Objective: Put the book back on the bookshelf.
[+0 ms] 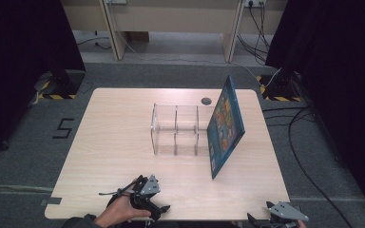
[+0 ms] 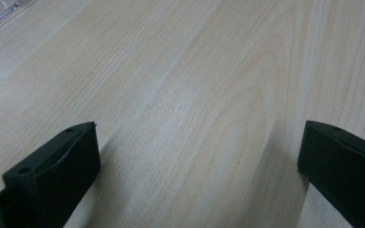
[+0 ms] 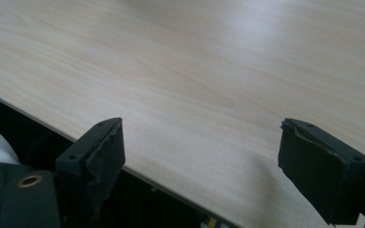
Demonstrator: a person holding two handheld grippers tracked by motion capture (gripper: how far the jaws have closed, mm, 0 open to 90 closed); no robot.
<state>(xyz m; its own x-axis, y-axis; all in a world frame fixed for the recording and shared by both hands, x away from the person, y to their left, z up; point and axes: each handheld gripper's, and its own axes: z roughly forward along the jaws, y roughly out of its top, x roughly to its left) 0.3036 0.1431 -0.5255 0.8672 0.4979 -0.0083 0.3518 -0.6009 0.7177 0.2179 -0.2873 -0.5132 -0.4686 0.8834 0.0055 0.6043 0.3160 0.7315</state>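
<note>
Grey carpet and dark curtains ring our pale wooden table (image 1: 114, 142); on it, towards the far middle, stands a clear acrylic rack (image 1: 176, 129) with three slots, all of them bare as far as we can see; a large blue picture book (image 1: 225, 126) stands tilted on its lower edge against the rack's right end, outside the slots; we judge that slotting the book is the work in hand, and that none of it is done; the book sits untouched, well apart from both grippers; our left gripper (image 1: 158, 207) rests near the front edge, left of centre, jaws spread wide over bare wood, holding nothing (image 2: 197, 166); our right gripper (image 1: 272, 221) hangs at the front right corner, jaws likewise wide apart and empty (image 3: 202, 161); left to do, by our reckoning: reach, grip, lift, slot.
</note>
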